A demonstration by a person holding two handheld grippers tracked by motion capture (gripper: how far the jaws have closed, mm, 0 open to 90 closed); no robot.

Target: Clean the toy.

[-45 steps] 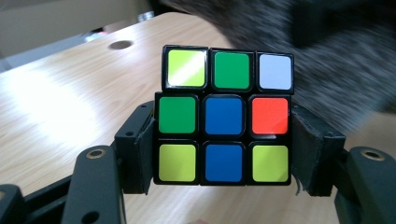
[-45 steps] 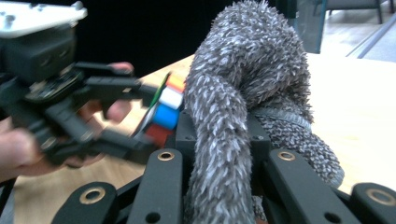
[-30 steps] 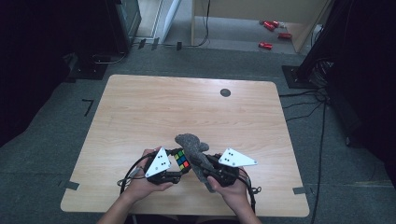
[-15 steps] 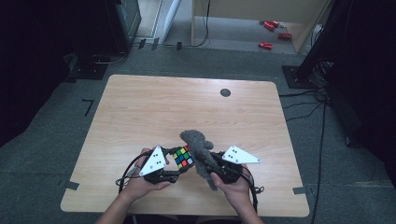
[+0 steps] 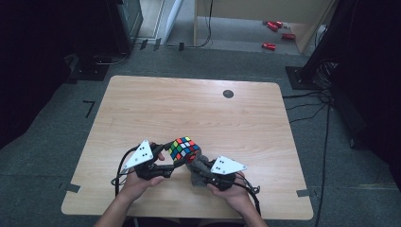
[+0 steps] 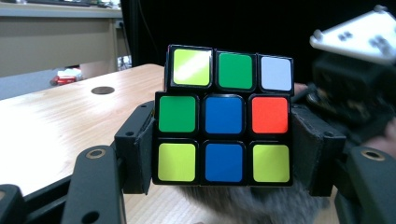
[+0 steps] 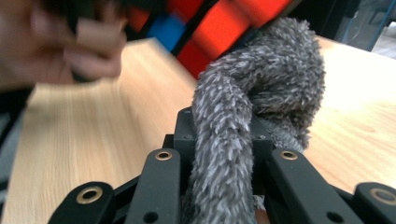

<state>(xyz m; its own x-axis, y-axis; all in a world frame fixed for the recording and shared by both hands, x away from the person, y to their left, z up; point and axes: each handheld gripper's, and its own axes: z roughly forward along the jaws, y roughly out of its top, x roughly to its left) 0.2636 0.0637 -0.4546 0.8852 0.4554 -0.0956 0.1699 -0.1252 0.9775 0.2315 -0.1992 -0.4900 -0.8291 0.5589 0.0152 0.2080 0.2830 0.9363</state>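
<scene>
Cube (image 6: 223, 122) clamped in left gripper (image 6: 223, 154), being wiped; grey cloth (image 7: 243, 140) pinched in right gripper (image 7: 219, 163) beneath cube. Next, probably: rub another face.

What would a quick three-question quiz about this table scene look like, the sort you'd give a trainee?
1. True or false: the left gripper has its jaws closed on the puzzle cube.
2. What does the right gripper hold? A) a red car B) a grey fuzzy cloth C) a cable
3. Fill in: in the left gripper view, the centre square of the cube face turned to the camera is ____.

Key
1. True; the jaws press on the cube's two sides.
2. B; the grey fuzzy cloth is pinched between the jaws and curls up against the cube.
3. Blue.
</scene>
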